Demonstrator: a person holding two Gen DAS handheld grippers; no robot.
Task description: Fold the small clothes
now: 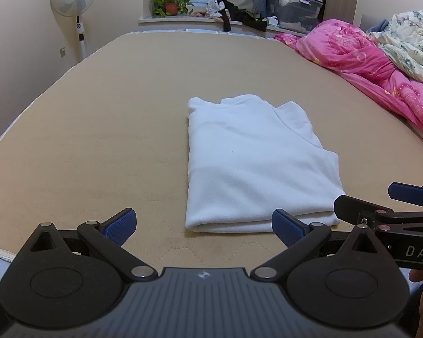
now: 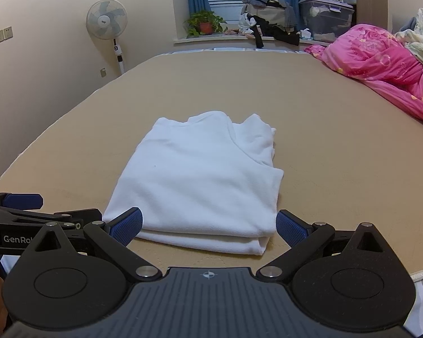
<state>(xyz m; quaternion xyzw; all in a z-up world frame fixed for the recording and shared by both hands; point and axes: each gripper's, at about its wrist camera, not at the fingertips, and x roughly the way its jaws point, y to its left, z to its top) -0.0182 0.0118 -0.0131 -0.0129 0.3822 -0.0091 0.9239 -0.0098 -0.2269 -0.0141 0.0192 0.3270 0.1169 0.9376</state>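
Note:
A white garment lies folded into a neat rectangle on the tan bed. It also shows in the right wrist view. My left gripper is open and empty, just short of the garment's near edge and a little to its left. My right gripper is open and empty, its blue fingertips on either side of the garment's near folded edge, not gripping it. The right gripper also shows at the right edge of the left wrist view.
A pink quilt and a floral blanket are heaped along the bed's right side. A standing fan is by the left wall. A potted plant, piled clothes and a plastic bin line the far sill.

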